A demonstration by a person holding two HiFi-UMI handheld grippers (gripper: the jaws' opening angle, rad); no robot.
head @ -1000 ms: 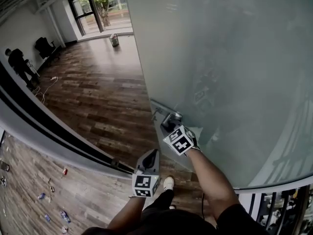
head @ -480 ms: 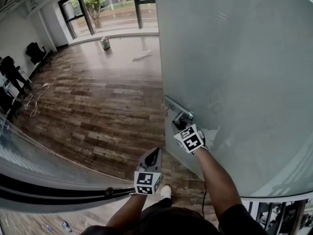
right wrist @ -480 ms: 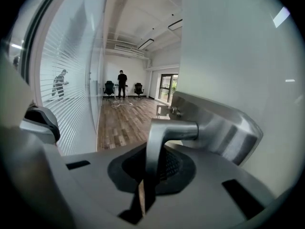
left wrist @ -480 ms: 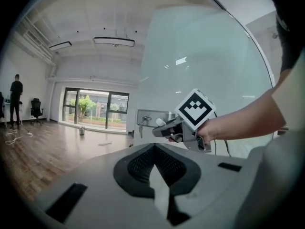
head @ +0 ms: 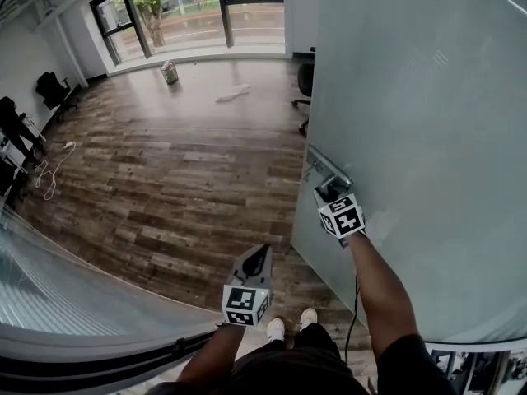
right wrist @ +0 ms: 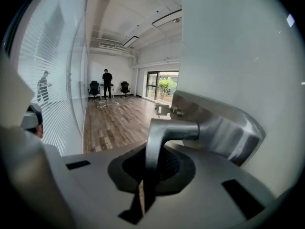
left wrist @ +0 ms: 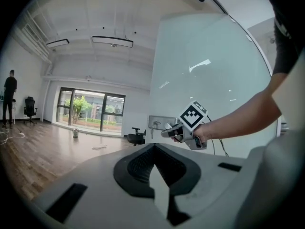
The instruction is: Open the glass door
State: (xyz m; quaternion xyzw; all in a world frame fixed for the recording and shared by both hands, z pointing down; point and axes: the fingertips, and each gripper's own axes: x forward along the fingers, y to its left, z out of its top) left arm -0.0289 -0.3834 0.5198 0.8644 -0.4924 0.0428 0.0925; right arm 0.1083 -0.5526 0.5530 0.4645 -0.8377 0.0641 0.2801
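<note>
The frosted glass door [head: 412, 97] stands swung open on the right. Its metal lever handle [head: 329, 186] juts from a steel lock plate [head: 317, 164]. My right gripper [head: 333, 194] is shut on that handle; in the right gripper view the lever [right wrist: 162, 132] runs down between the jaws from the plate [right wrist: 224, 128]. My left gripper [head: 258, 260] hangs free in the doorway, jaws together with nothing in them. From the left gripper view, the right gripper [left wrist: 167, 132] shows at the door's edge [left wrist: 214, 80].
Wooden floor [head: 181, 179] stretches ahead to large windows [head: 198, 6]. An office chair [head: 306, 81] stands behind the door's edge. A small bin [head: 170, 73] sits near the windows, a cable [head: 49, 167] lies at left, and a person [head: 12, 122] stands there. A curved glass wall [head: 66, 303] runs lower left.
The door has swung further open to the right, with my right gripper following on the handle. More of the room shows. The left gripper has come forward through the doorway.
</note>
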